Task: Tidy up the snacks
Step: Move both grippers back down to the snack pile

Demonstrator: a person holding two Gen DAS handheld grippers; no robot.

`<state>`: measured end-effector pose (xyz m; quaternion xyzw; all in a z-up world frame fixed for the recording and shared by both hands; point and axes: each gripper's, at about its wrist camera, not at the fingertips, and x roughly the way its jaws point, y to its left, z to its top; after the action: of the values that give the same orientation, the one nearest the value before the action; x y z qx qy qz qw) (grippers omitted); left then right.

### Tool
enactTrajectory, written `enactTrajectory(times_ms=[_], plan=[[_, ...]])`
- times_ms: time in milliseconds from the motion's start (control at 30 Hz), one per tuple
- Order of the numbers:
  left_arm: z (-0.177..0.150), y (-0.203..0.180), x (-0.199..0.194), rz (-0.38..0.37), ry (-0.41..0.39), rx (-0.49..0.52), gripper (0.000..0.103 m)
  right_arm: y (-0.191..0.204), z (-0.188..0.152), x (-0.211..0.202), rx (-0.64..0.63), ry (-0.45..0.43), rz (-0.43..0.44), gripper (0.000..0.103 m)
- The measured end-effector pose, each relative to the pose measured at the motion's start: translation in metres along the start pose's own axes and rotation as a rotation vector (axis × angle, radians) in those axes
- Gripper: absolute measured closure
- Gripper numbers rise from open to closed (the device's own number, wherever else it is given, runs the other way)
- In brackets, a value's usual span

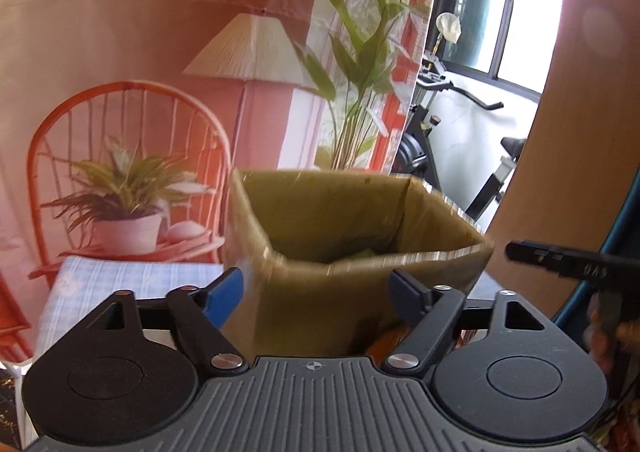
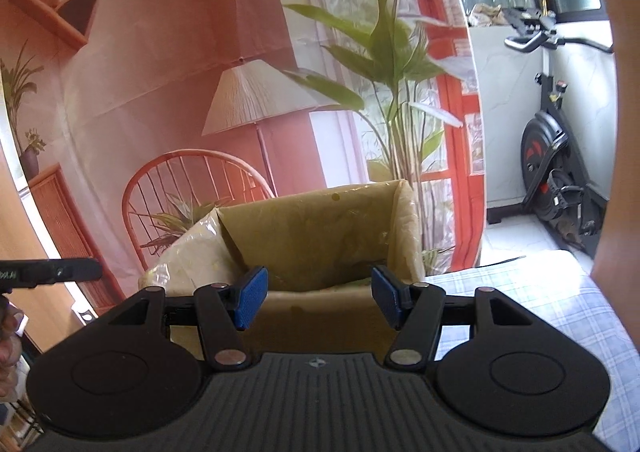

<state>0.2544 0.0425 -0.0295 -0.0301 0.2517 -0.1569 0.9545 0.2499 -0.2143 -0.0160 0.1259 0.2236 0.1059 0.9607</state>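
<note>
Left tool [image 1: 316, 294] jaws apart, nothing gripped, right tool [image 2: 316, 298] jaws apart, empty, both facing open box [image 1: 340, 228] on checked desk [image 2: 540, 292], contents unclear

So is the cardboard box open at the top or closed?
Open. The cardboard box shows bare rim edges all round with its inner walls visible; something greenish lies low inside, too blurred to identify.

One open cardboard box [image 1: 360, 236], one checked cloth [image 1: 120, 280], two hand-held grippers [image 1: 318, 294], one exercise bike [image 2: 560, 155].
</note>
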Motion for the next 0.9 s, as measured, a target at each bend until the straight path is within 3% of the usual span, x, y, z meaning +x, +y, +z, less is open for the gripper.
enactTrajectory(times_ms=[167, 333, 400, 900], plan=[[-0.046, 0.004, -0.004, 0.035, 0.036, 0.016, 0.015, 0.003, -0.034, -0.017, -0.013, 0.008, -0.015, 0.042], [-0.092, 0.025, 0.013, 0.022, 0.149, -0.103, 0.014, 0.007, -0.071, -0.028, -0.046, 0.067, -0.044, 0.042], [-0.106, 0.029, 0.020, 0.028, 0.175, -0.108, 0.014, 0.008, -0.083, -0.030, -0.051, 0.091, -0.047, 0.040], [-0.156, 0.025, 0.048, -0.006, 0.295, -0.034, 0.012, 0.025, -0.163, 0.006, -0.087, 0.394, -0.033, 0.015]])
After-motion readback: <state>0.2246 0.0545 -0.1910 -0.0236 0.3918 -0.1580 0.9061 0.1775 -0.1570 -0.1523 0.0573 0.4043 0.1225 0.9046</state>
